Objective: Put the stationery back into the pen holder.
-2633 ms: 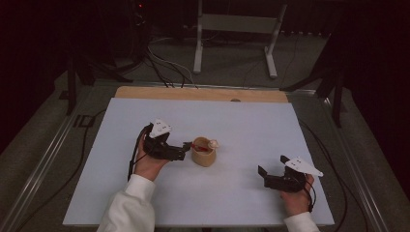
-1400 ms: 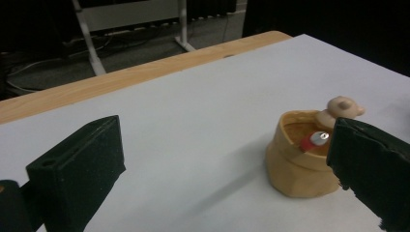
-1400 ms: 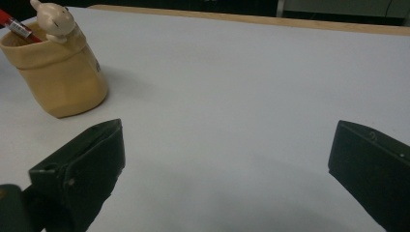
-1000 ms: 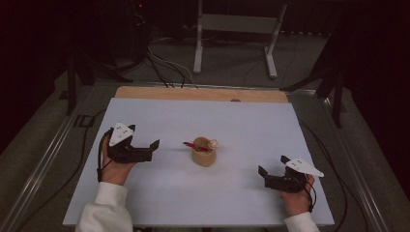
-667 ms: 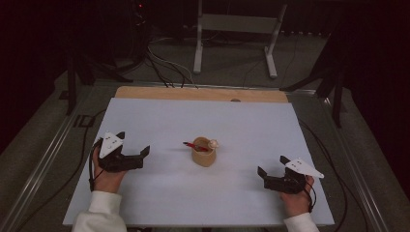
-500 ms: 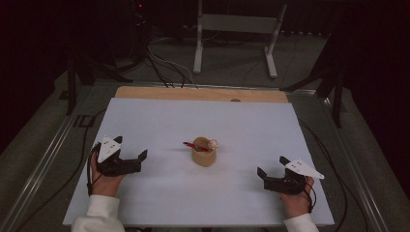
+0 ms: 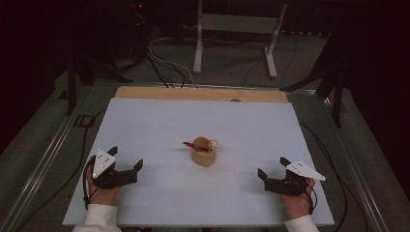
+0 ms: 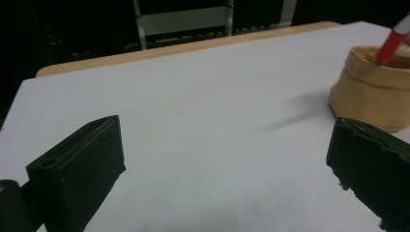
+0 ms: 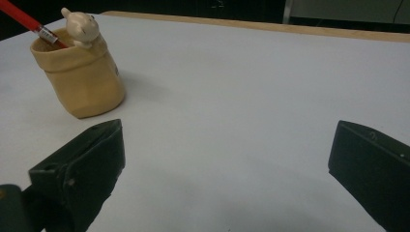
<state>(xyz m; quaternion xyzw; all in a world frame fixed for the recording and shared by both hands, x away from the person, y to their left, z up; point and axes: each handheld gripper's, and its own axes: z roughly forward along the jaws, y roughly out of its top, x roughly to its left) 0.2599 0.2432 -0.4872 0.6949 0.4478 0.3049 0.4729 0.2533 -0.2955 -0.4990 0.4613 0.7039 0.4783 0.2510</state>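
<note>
A tan sack-shaped cup [image 7: 203, 154] stands mid-table with a red pen [image 7: 193, 146] leaning out of it and a small pale figure [image 7: 213, 143] on its rim. My left gripper [image 7: 126, 163] rests open near the table's front left, well apart from the cup. In the left gripper view the cup [image 8: 373, 88] sits beyond the right jaw, pen [image 8: 394, 41] poking up. My right gripper [image 7: 273, 167] rests open at the front right. The right gripper view has the cup [image 9: 80, 73], pen [image 9: 30, 21] and figure [image 9: 81, 26] at far left.
The white table top [image 7: 203, 116] has a wooden strip [image 7: 193, 93] along its far edge. Cables [image 7: 164, 67] and a metal stand [image 7: 237, 29] lie on the dark floor beyond. A metal rail [image 7: 43, 159] runs along the table's left side.
My left gripper has drawn back from the cup, moving left and toward the front edge, with nothing in its jaws. The right gripper has stayed put.
</note>
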